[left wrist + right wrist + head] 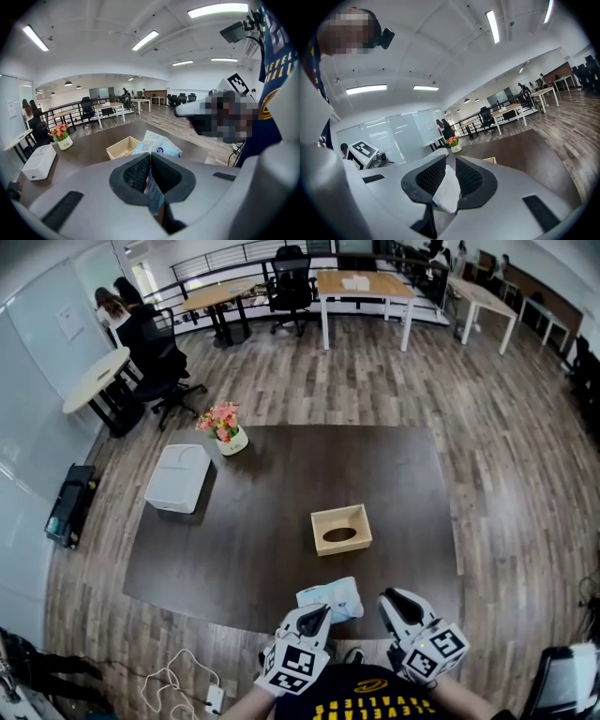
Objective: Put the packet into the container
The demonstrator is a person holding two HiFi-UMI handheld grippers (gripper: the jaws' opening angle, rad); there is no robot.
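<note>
A light-blue and white packet (331, 599) hangs over the near edge of the dark table (281, 484), held between both grippers. My left gripper (317, 617) is shut on the packet's near-left edge; in the left gripper view the packet (157, 143) sticks out forward past the closed jaws of that gripper (150, 158). My right gripper (388, 600) is at the packet's right side, and in the right gripper view a white fold of the packet (447, 185) sits pinched in its jaws (450, 164). The open wooden container (341, 529) stands on the table beyond the packet.
A white box (179, 477) and a flower pot (225, 430) stand on the table's far left. Office desks, chairs (291, 282) and seated people (117, 310) fill the back of the room. Cables (173, 681) lie on the floor at my left.
</note>
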